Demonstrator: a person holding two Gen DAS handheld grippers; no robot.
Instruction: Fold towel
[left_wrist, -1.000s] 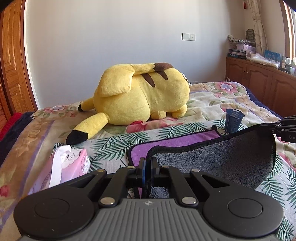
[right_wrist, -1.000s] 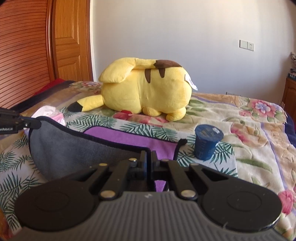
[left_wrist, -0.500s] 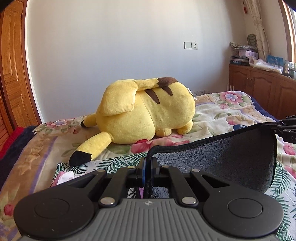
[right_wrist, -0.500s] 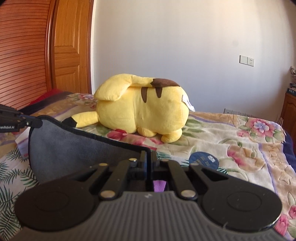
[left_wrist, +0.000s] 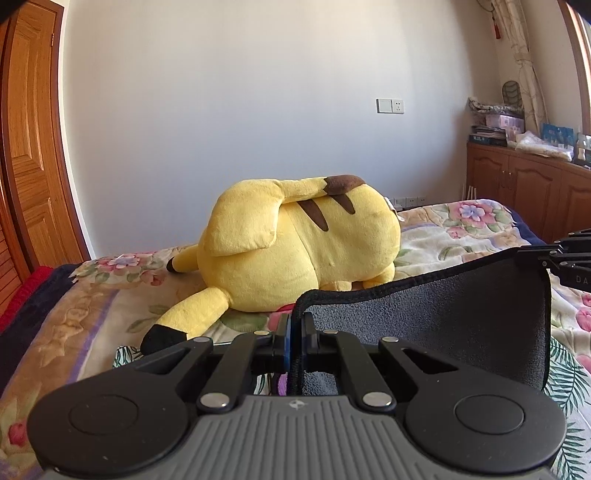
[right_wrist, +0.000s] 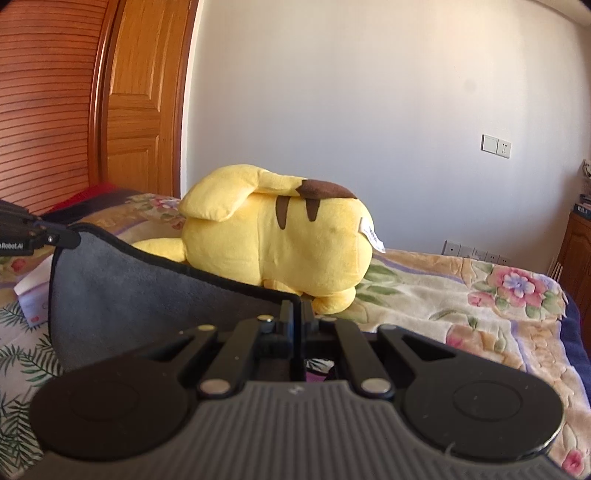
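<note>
A grey towel (left_wrist: 436, 325) with a dark hem and a purple underside hangs stretched in the air between both grippers, above the bed. My left gripper (left_wrist: 295, 325) is shut on one corner of its hem. The other corner is pinched by my right gripper (left_wrist: 535, 254), seen at the right edge of the left wrist view. In the right wrist view the right gripper (right_wrist: 296, 314) is shut on the towel (right_wrist: 140, 295), and the left gripper (right_wrist: 59, 236) holds the far corner at the left edge. The lower part of the towel is hidden behind the gripper bodies.
A big yellow plush toy (left_wrist: 295, 254) lies on the floral bedspread (left_wrist: 461, 229) right behind the towel. A tissue pack (right_wrist: 31, 291) sits on the bed at the left. A wooden wardrobe (right_wrist: 55, 110) stands left, and a wooden cabinet (left_wrist: 528, 188) with clutter stands right.
Both grippers have risen with the towel, lifting it off the bed. The purple side, the blue cup and most of the tissue pack have dropped out of sight.
</note>
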